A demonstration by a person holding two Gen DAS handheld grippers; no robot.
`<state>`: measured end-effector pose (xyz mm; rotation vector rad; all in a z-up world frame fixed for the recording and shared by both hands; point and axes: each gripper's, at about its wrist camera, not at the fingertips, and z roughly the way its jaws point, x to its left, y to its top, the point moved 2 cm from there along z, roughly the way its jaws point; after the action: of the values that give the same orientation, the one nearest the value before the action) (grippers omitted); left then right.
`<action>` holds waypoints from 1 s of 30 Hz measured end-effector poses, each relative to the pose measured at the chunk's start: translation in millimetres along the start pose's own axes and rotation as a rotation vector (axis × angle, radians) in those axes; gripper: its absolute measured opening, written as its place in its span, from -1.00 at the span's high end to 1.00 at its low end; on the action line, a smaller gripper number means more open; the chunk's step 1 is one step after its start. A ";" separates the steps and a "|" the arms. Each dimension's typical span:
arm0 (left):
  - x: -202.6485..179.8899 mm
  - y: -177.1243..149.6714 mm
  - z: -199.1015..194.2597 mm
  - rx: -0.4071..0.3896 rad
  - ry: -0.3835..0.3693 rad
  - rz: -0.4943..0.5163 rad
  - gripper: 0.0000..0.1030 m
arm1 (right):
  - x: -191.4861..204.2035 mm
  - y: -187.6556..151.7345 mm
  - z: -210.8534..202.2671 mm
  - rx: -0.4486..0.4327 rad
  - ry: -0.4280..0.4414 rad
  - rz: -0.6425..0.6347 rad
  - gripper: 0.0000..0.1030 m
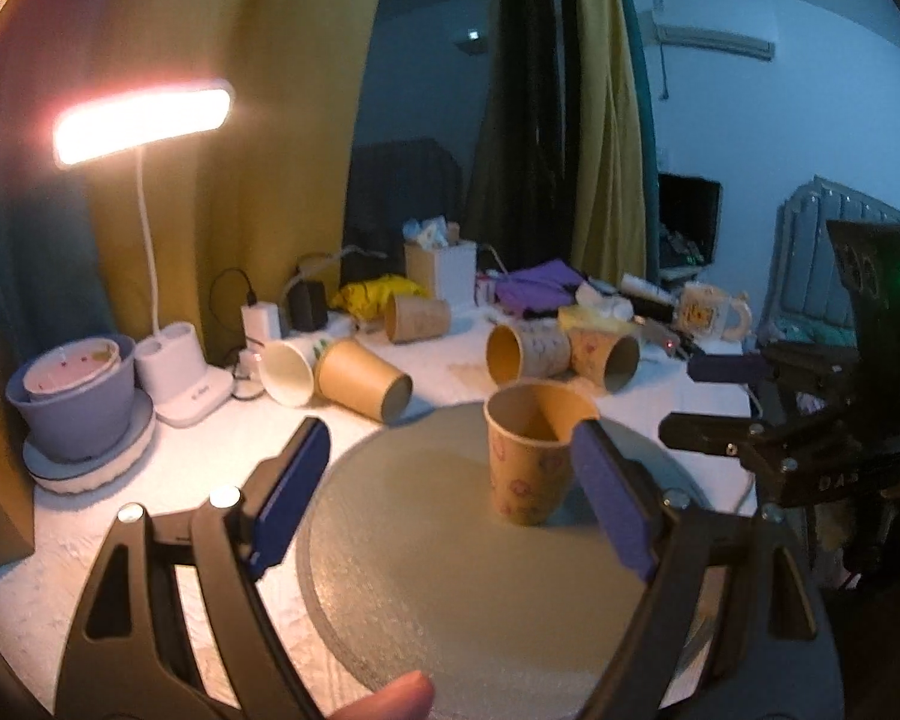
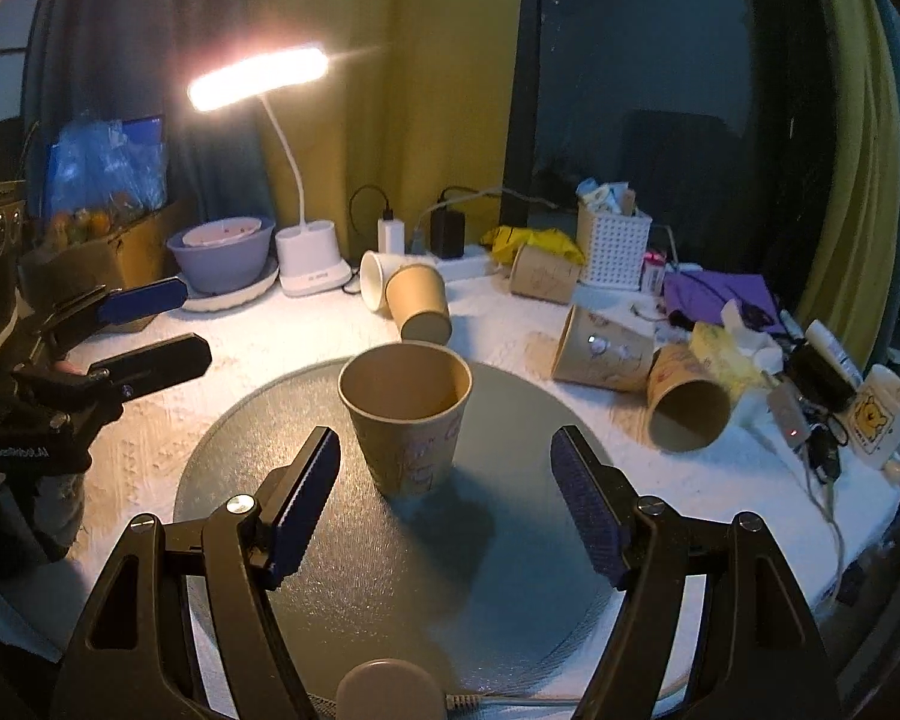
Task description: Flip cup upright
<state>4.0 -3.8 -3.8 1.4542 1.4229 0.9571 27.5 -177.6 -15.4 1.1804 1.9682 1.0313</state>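
A brown paper cup (image 1: 528, 456) stands upright, mouth up, on a round grey mat (image 1: 426, 570). In the right wrist view the cup (image 2: 405, 414) stands just ahead of my right gripper (image 2: 444, 468), which is open with the cup between and beyond its blue pads, not touching. My left gripper (image 1: 450, 468) is open; the cup is near its right pad (image 1: 612, 498), apart from the left one. The right gripper also shows at the right of the left wrist view (image 1: 714, 402), and the left gripper at the left of the right wrist view (image 2: 150, 330).
Several paper cups lie on their sides behind the mat (image 2: 420, 300) (image 2: 606, 348) (image 2: 687, 408). A lit desk lamp (image 2: 312, 264), a purple bowl (image 2: 222, 252), chargers, a white basket (image 2: 612, 246), a purple cloth and a cartoon mug (image 2: 882, 420) crowd the table's back and right.
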 end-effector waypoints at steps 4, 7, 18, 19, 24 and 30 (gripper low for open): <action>0.3 6.3 -8.2 -0.039 -0.004 -0.009 -0.63 | 0.3 5.0 -10.5 -0.027 -0.010 -0.005 -0.47; -3.6 9.3 -13.6 -0.060 -0.016 -0.009 -0.63 | 0.7 9.1 -18.9 -0.048 -0.017 -0.007 -0.47; -0.7 15.0 -30.2 -0.142 0.003 -0.029 -0.63 | -3.0 19.3 -43.5 -0.132 -0.027 0.006 -0.47; 1.9 15.1 -30.3 -0.145 0.010 -0.038 -0.63 | -3.3 19.3 -44.0 -0.135 -0.028 0.008 -0.47; 8.2 14.6 -30.8 -0.147 0.020 -0.063 -0.63 | -3.0 18.7 -43.6 -0.132 -0.027 0.006 -0.47; 7.6 13.4 -30.8 -0.146 0.021 -0.060 -0.63 | -0.2 19.1 -36.7 -0.120 -0.021 0.009 -0.47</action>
<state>-20.1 6.1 18.7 1.2909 1.3745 1.0192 6.1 -183.3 19.6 1.1308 1.8592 1.1201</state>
